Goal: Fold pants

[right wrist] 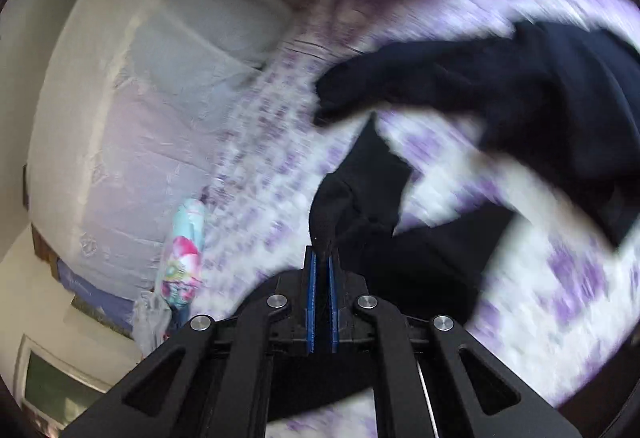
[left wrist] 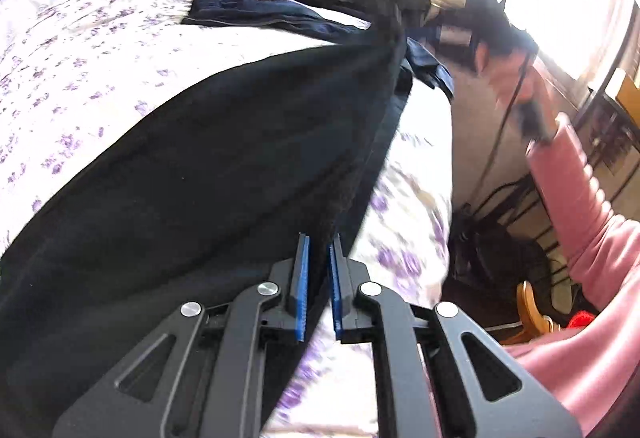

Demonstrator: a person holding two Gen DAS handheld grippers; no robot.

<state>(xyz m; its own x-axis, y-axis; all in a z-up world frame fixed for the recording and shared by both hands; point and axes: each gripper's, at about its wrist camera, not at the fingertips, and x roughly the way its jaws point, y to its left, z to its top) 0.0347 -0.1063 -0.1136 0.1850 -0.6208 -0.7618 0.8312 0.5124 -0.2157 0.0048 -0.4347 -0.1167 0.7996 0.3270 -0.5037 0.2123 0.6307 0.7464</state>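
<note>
Left gripper (left wrist: 319, 238) jaws pinch the black pants (left wrist: 200, 158) edge; right gripper (right wrist: 322, 252) jaws pinch another bunched edge. Floral bed (left wrist: 80, 50) lies open beyond both.

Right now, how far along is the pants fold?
Done: both grippers have a grip. The left gripper is shut on the edge of the black fabric pants; the right gripper is shut on another part. In hand: pants stretched above the purple-flowered bedspread. Left: no neat fold shows yet.

Purple-floral bedspread (left wrist: 80, 50), navy garment (left wrist: 256, 12), white pillows (right wrist: 120, 142), colourful bundle (right wrist: 182, 254) at bed edge.
</note>
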